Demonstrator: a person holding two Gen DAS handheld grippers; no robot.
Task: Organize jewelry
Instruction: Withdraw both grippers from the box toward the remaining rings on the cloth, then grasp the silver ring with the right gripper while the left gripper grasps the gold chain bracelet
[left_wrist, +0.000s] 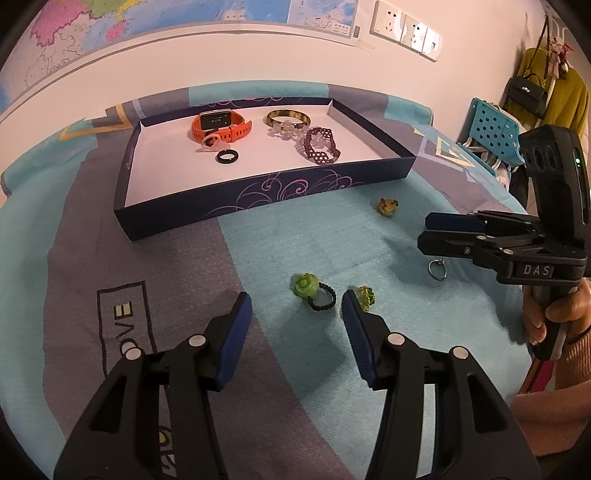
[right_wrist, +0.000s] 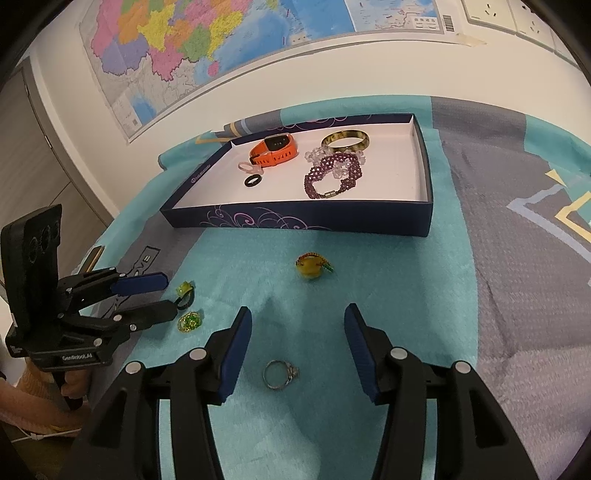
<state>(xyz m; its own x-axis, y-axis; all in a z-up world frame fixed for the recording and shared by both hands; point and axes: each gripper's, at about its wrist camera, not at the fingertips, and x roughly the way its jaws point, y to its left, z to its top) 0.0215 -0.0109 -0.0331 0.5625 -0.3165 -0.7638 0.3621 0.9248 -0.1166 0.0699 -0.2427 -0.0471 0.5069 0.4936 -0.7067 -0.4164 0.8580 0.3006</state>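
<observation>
Both grippers, left (left_wrist: 295, 306) and right (right_wrist: 293, 321), gape empty; the flat silver ring (right_wrist: 279, 374) may slip from blunt pads.

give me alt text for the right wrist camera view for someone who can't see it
The open right gripper hovers over a silver ring lying on a teal blanket, nothing held. Beyond sits a navy tray holding an orange watch and bracelets, with the left gripper at the left by two green rings.
</observation>
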